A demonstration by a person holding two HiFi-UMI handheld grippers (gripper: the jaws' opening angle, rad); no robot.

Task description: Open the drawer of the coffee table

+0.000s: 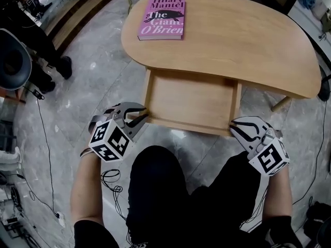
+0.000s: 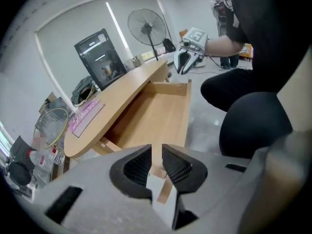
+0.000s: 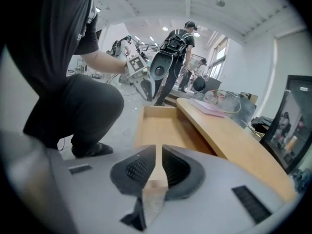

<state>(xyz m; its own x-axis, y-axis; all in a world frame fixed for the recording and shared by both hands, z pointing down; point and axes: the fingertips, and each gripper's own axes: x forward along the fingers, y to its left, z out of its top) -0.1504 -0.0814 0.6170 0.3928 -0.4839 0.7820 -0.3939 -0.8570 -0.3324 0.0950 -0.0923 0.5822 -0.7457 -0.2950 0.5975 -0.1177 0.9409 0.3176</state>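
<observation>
Drawer (image 1: pixel 191 97): pulled out of the coffee table (image 1: pixel 232 35) toward the person, long axis crosswise, empty | left gripper (image 1: pixel 138 115) at front left corner, right gripper (image 1: pixel 237 127) at front right, equally near | fingers (image 2: pixel 131 167) of both nearly together, narrow slit, apparently clamping nothing | book (image 1: pixel 162 18) on surface, well clear | person's knees (image 1: pixel 155 164) just behind.
</observation>
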